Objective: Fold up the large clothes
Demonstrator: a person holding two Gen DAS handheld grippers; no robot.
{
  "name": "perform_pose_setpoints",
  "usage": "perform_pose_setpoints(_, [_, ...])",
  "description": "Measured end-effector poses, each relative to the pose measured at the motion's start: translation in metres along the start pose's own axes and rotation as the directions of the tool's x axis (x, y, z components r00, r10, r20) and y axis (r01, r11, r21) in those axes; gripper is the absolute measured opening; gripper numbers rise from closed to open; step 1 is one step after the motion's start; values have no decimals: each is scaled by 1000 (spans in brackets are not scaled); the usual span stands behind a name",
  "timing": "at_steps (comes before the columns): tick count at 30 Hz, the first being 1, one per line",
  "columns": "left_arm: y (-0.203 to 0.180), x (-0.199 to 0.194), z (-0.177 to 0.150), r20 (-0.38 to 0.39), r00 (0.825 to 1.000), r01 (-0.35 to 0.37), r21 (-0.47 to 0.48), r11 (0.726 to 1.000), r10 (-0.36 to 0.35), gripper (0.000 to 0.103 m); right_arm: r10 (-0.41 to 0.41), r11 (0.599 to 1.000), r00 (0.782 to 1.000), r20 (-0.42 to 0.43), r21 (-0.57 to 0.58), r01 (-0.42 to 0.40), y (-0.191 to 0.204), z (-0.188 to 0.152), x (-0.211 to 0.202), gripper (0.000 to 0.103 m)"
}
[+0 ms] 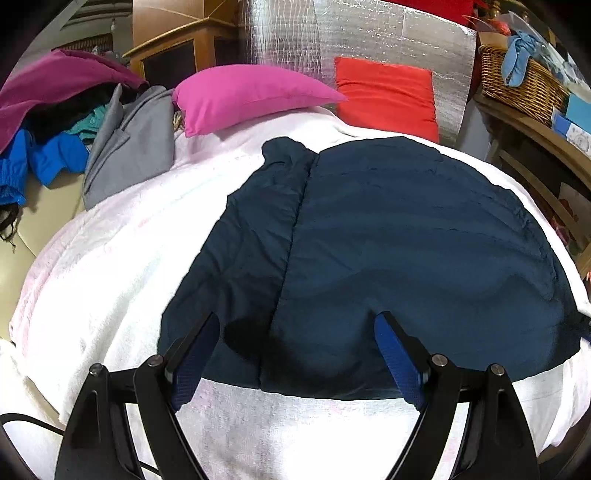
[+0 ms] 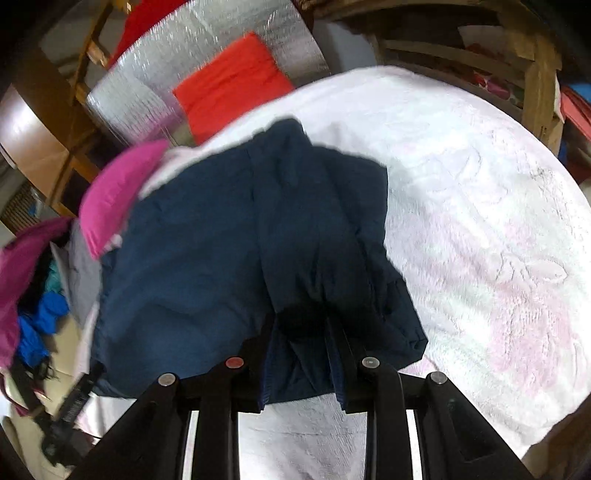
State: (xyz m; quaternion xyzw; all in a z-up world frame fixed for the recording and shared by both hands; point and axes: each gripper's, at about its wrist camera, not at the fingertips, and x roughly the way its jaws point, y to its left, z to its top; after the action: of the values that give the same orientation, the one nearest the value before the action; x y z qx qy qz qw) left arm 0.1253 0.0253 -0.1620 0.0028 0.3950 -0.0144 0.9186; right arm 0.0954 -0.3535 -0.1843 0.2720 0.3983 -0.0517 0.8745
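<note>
A dark navy garment point(image 1: 406, 240) lies spread on a white fluffy blanket point(image 1: 129, 258), with a folded strip running along its left side. My left gripper point(image 1: 297, 317) is open over the garment's near edge, and nothing sits between its blue pads point(image 1: 395, 354). In the right wrist view the same navy garment point(image 2: 192, 258) is lifted and bunched. My right gripper point(image 2: 303, 317) is shut on a pinched fold of it near the hem. The blanket point(image 2: 480, 221) shows bare to the right of the cloth. This view is blurred.
A pink pillow point(image 1: 243, 92) and a red pillow point(image 1: 384, 96) lie at the blanket's far end against a silver foil panel point(image 1: 369, 33). Other clothes are heaped at the left point(image 1: 55, 140). A wicker basket point(image 1: 517, 85) stands on wooden shelving at the right.
</note>
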Motion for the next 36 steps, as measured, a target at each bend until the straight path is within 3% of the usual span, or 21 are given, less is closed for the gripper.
perform_pose_setpoints(1, [1,-1,0,4,1000,-6,4,1000,6,86,15,1000,1000,18,12,-15,-3,2,-4,30])
perform_pose_setpoints(3, [6,-2,2,12,1000,-7,3,1000,7,86,34,998,998,58,51,-37,-13,5,-14,48])
perform_pose_setpoints(4, [10,-3,3,16,1000,-4,-2,1000,4,86,34,997,997,67,73,-38,-18,6,-16,80])
perform_pose_setpoints(5, [16,-5,5,22,1000,3,-12,1000,-2,86,40,994,996,78,99,-48,-24,7,-18,87])
perform_pose_setpoints(8, [45,-5,13,28,999,36,-96,995,-34,87,70,987,995,76,137,-80,-36,8,-18,87])
perform_pose_setpoints(10, [64,4,14,-7,998,64,-167,984,-66,88,84,982,996,41,165,-89,-43,7,-12,86])
perform_pose_setpoints(12, [87,19,11,-68,990,99,-271,957,-122,88,120,973,993,5,198,-119,-47,5,-4,85])
perform_pose_setpoints(17, [117,49,-5,-147,953,171,-454,874,-263,88,73,985,997,-18,161,-69,-41,8,12,84])
perform_pose_setpoints(18, [119,53,-6,-155,948,177,-471,864,-278,88,49,989,998,-26,140,-45,-37,8,16,81])
perform_pose_setpoints(19, [120,57,-9,-167,942,179,-488,854,-292,88,11,994,999,-33,112,-7,-33,7,20,73])
perform_pose_setpoints(23, [115,63,-12,-177,942,174,-468,866,-285,83,-37,999,999,15,28,36,-18,5,17,50])
perform_pose_setpoints(25, [115,65,-10,-170,947,168,-458,873,-272,83,-54,999,997,61,6,53,-13,5,12,44])
perform_pose_setpoints(28, [112,73,-12,-194,948,144,-441,886,-251,84,-77,997,996,54,-7,78,-13,4,17,45])
perform_pose_setpoints(33, [97,55,-8,-172,975,77,-345,935,-143,84,-128,991,991,45,-34,130,-6,0,16,52])
perform_pose_setpoints(36, [81,22,-3,-81,996,-45,-206,977,29,84,-160,987,983,86,-9,161,-7,-1,0,63])
